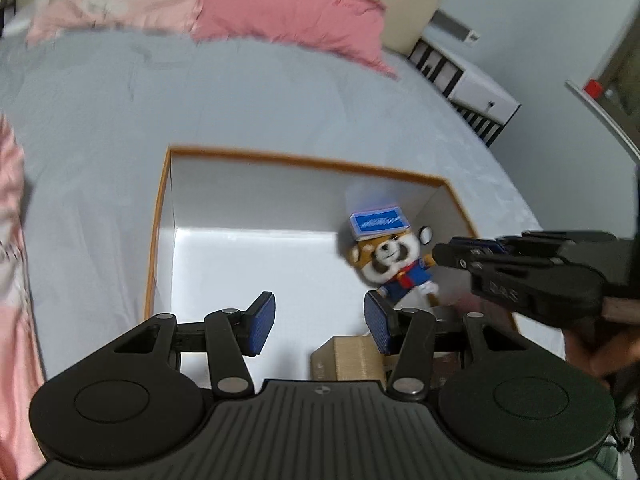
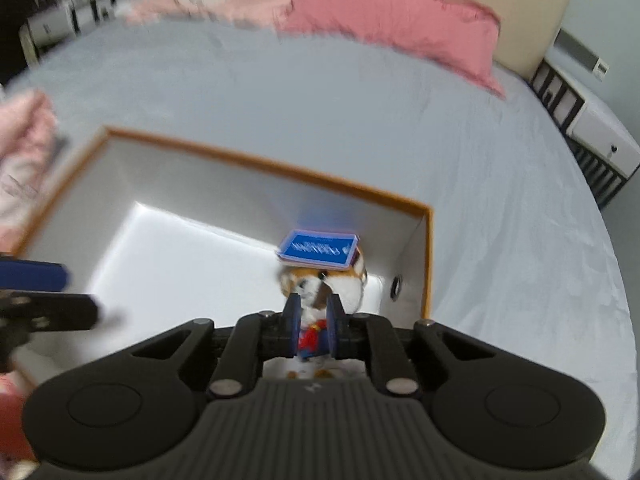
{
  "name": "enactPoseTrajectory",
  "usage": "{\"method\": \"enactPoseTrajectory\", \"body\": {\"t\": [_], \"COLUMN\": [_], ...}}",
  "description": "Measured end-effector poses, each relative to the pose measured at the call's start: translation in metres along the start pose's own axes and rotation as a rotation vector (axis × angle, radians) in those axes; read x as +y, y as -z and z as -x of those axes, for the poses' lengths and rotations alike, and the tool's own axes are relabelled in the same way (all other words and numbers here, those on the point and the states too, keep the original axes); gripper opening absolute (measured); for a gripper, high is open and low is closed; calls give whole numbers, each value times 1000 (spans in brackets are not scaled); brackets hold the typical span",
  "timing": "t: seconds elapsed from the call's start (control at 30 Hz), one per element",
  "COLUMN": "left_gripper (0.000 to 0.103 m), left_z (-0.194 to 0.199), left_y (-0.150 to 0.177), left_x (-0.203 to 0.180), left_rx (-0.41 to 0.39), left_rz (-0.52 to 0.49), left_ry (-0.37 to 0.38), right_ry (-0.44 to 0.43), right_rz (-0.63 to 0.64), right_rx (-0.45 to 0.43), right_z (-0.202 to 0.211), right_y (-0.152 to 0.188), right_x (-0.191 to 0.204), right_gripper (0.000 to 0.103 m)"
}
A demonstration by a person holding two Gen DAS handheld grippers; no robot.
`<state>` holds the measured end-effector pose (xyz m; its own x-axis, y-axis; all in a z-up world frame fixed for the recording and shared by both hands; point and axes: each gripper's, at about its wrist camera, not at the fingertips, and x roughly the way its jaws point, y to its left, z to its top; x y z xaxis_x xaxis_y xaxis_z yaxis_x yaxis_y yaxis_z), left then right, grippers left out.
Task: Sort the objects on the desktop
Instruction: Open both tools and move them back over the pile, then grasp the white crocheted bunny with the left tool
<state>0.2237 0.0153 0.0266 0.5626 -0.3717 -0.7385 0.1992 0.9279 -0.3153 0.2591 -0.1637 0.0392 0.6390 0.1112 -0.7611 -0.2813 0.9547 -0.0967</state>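
Nearest the lens in the right wrist view, the right tongs (image 2: 313,330) are seen drawn narrow on a plush toy (image 2: 320,292), its red and blue body pinched between the blue pads (image 2: 293,326). No earlier picture is given, so only that grip can be told. A blue card box (image 2: 318,251) is seen lying flat just above the toy's head; whether it rests on the head cannot be told through the blur.

In the left wrist view the left tongs (image 1: 320,322) are held wide, with nothing between the blue pads (image 1: 262,324). Just below them, close to the lens, a tan cardboard box (image 1: 352,360) is partly hidden by the right-hand finger.

Both tongs are pointed down into a large open storage box (image 1: 160,216) with white inner walls and an orange-brown rim. The toy and the card box are found ahead of the left tongs and to their right, in the far right corner of that box, near a round hole in its side wall (image 2: 396,287).

The storage box is set on a bed (image 2: 500,208) covered by a grey-blue sheet. Beyond it a deep pink pillow (image 1: 292,20) and a paler pink pillow (image 1: 108,8) are laid against a cream headboard (image 1: 392,4). A white nightstand (image 1: 480,92) with black slats is stood to the right of the bed, against a pale wall.
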Motion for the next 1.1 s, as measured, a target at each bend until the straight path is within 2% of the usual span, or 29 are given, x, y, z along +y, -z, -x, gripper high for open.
{"method": "enactPoseTrajectory", "body": {"t": [0.17, 0.3, 0.4, 0.53, 0.63, 0.83, 0.93, 1.03, 1.1], "left_gripper": [57, 57, 57, 58, 60, 60, 63, 63, 68], "left_z": [39, 61, 69, 74, 76, 67, 58, 45, 36], "left_y": [15, 45, 72, 105, 126, 163, 181, 195, 203], "left_x": [-16, -27, -35, -40, -44, -54, -65, -72, -75], "left_rx": [-61, -32, 32, 117, 173, 269, 322, 396, 427], "left_rz": [-54, -134, -232, -345, -435, -600, -703, -773, -816], "left_ry": [32, 22, 1, -55, -101, -142, -142, -149, -172], "right_ry": [-71, -132, -166, -233, -227, -274, -231, -247, -254], "right_rz": [-9, -50, -82, -137, -137, -124, -129, -148, -159], "right_rx": [-202, -264, -247, -158, -107, -38, 4, 3, -1], "right_z": [72, 109, 116, 106, 94, 79, 69, 67, 67], "right_y": [37, 79, 115, 157, 182, 208, 219, 222, 222], "right_x": [6, 16, 29, 47, 60, 70, 72, 69, 68], "right_gripper": [18, 18, 18, 18, 19, 19, 19, 21, 27]}}
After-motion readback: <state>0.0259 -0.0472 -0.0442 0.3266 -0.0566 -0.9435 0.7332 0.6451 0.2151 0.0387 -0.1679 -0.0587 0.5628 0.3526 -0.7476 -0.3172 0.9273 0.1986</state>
